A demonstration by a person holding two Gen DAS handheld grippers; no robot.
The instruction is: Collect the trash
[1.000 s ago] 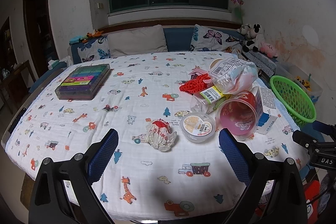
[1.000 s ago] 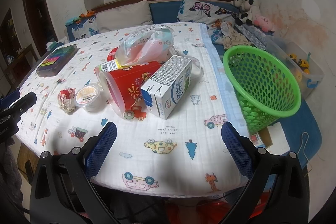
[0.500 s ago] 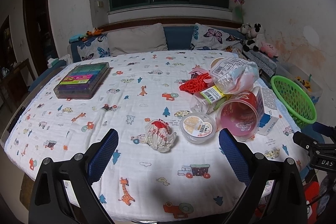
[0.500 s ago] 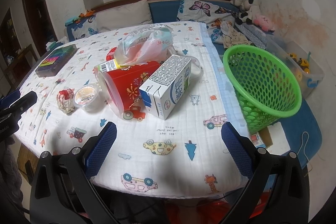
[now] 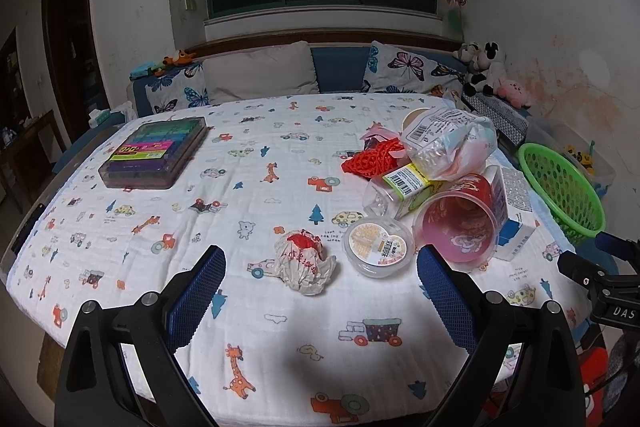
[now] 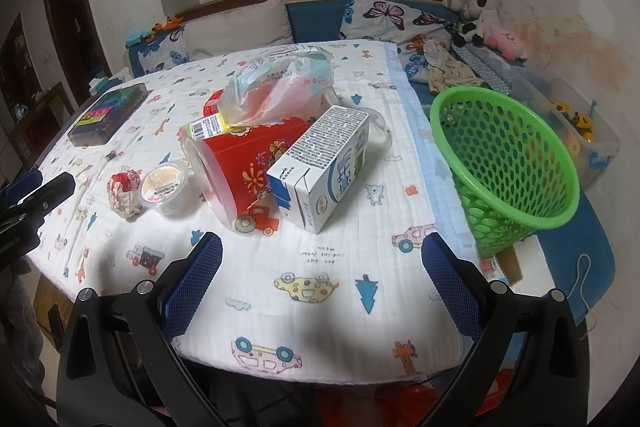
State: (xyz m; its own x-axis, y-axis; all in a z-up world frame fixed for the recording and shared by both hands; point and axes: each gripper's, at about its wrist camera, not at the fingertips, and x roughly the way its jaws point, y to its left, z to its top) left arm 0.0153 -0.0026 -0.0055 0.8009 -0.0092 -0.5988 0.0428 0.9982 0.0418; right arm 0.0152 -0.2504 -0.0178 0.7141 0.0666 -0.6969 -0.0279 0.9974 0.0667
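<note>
Trash lies on the table's right half: a crumpled wrapper (image 5: 303,263) (image 6: 123,191), a small lidded cup (image 5: 378,247) (image 6: 165,183), a red cup on its side (image 5: 458,227) (image 6: 248,163), a milk carton (image 6: 320,163) (image 5: 514,215), a clear bottle (image 5: 400,189), a plastic bag (image 5: 448,143) (image 6: 276,89) and red netting (image 5: 372,159). A green basket (image 6: 508,163) (image 5: 560,187) stands off the table's right edge. My left gripper (image 5: 320,295) is open and empty, just short of the wrapper. My right gripper (image 6: 320,287) is open and empty, short of the carton.
A clear box of coloured items (image 5: 154,157) (image 6: 108,113) sits at the table's far left. A sofa with butterfly cushions (image 5: 404,67) and plush toys (image 5: 486,73) runs behind. A clear bin with toys (image 6: 580,135) stands beyond the basket. The patterned tablecloth (image 5: 240,187) covers the table.
Both grippers have drifted slightly; the views shift a little toward the trash. Nothing has been taken hold of or moved on the table.
</note>
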